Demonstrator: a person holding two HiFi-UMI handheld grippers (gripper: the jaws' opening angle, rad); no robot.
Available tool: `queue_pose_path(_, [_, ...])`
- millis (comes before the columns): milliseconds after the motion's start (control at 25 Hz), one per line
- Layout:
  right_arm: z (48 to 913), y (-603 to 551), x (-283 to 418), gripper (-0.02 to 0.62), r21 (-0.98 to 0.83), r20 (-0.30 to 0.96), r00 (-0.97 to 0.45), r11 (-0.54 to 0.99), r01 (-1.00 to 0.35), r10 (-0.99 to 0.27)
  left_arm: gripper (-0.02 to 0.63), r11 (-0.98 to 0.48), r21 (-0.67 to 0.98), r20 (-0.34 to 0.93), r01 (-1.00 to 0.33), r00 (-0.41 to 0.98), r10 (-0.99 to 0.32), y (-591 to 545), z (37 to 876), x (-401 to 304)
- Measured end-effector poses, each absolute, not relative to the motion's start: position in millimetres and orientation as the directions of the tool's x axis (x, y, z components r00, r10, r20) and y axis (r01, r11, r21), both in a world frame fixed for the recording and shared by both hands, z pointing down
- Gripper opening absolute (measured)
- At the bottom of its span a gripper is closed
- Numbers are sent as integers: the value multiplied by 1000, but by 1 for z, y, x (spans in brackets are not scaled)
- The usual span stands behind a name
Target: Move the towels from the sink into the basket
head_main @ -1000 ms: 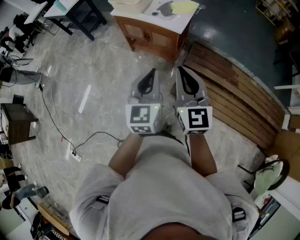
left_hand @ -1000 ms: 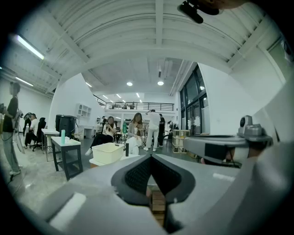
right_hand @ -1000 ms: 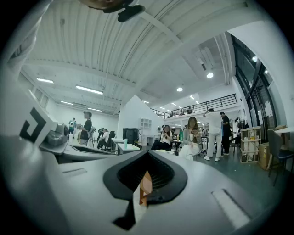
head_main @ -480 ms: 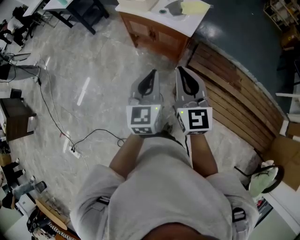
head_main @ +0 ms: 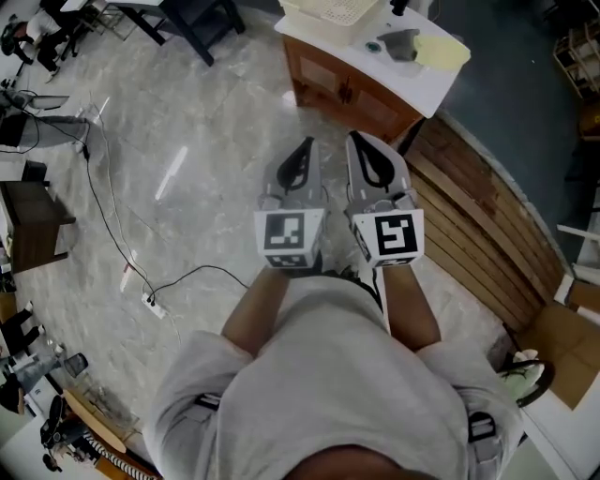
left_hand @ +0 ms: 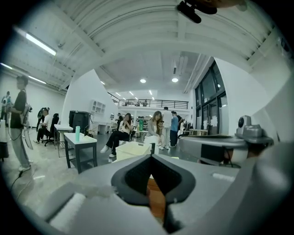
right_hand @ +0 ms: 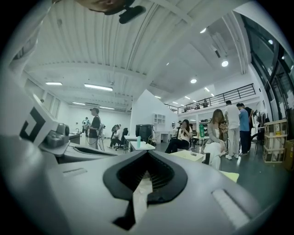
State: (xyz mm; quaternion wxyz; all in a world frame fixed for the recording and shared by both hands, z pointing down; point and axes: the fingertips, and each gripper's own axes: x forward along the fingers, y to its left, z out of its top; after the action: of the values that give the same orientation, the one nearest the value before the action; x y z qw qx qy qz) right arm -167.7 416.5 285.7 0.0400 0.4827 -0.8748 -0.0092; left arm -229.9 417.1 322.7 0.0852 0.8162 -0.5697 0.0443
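Over marble floor point(head_main: 202, 202), left gripper point(head_main: 304, 142) and right gripper point(head_main: 360, 139) extend forward side by side.
Both point toward the sink cabinet point(head_main: 352, 94), jaws closed and empty.

- Floor point(head_main: 187, 141): pale marbled tile, glossy; fills 8 to 12 o'clock in the head view.
- Black cable point(head_main: 103, 206): lies on the tile at 9 o'clock and runs to a white power strip point(head_main: 152, 307) at 8 o'clock.
- Slatted wooden decking point(head_main: 487, 225): curved edge, 3 o'clock, borders the tile.
- Wooden cabinet point(head_main: 352, 89): 12 to 1 o'clock, with a white top point(head_main: 412, 82).
- On the top: grey towel point(head_main: 398, 42); yellow towel point(head_main: 441, 52) just beside it at 3 o'clock; pale basket point(head_main: 337, 9) at 10 o'clock, cut off by the frame edge.
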Motion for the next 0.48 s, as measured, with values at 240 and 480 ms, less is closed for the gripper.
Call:
queue_pose_path(240, [272,365,-212,6,60,67,-499,503,-862,-864,20,-366,111,163,-924,380,-910,362,310,-276])
queue_pose_path(480, [286,324,-190,6,68,111,-439,447,-892,-892,20,-428,150,184,-891,450,-874,326,326,-253])
